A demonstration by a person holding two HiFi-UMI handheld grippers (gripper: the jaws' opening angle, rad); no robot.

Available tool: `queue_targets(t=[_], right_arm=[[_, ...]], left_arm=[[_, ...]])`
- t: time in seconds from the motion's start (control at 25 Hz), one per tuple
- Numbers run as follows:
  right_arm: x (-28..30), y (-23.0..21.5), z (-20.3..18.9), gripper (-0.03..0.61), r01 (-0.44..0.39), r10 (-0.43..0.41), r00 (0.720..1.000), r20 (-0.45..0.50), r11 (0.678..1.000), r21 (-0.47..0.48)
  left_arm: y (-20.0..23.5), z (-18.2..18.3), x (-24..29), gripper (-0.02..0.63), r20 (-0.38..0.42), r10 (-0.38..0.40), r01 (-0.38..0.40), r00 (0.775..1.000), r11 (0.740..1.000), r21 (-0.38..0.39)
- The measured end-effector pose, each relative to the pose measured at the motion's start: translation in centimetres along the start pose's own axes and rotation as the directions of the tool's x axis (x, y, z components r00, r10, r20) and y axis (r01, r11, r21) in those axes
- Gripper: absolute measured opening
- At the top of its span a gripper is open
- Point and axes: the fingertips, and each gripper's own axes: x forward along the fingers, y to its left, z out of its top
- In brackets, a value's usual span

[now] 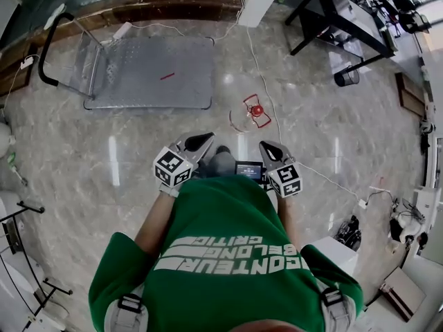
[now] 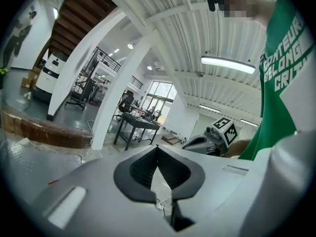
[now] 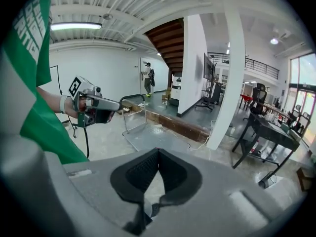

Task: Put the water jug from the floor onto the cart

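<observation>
Water jug (image 1: pixel 252 111), clear with a red cap, stands on the marble floor (image 1: pixel 138 144) just ahead of two hand-held grippers, off the near right corner of the flat cart (image 1: pixel 149 75). Left gripper (image 1: pixel 199 142) and right gripper (image 1: pixel 271 149) hang side by side in front of a person in a green shirt (image 1: pixel 228 241). Each has its jaws pressed together at the tips with nothing between them.

Only the head view takes in the jug. The right gripper view looks across at the left gripper and, past it, at the cart's upright handle (image 1: pixel 41 61) and a distant figure (image 3: pixel 148 80) by a door. The left gripper view picks out a black desk (image 2: pixel 136 125) beyond a white column (image 2: pixel 116 98).

A wooden ledge (image 1: pixel 173 7) borders the cart's far side, and a white cable (image 1: pixel 255 61) trails across the floor close to the jug's right. Bare floor lies between jug and cart.
</observation>
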Motion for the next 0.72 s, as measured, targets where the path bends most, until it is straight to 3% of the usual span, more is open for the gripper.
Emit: queue_targets(t=[0.32, 0.72], right_arm=[[0.3, -0.5, -0.6, -0.009, 0.018, -0.018, 1.000, -0.015, 1.000, -0.001], [2.6, -1.7, 2.0, -0.009, 0.032, -0.031, 0.999, 0.021, 0.999, -0.027]], left_arm=[[0.5, -1.7, 0.1, 0.009, -0.017, -0.014, 0.014, 1.000, 0.999, -0.032], [2.1, -0.3, -0.1, 0.009, -0.011, -0.019, 0.019, 1.000, 1.000, -0.019]])
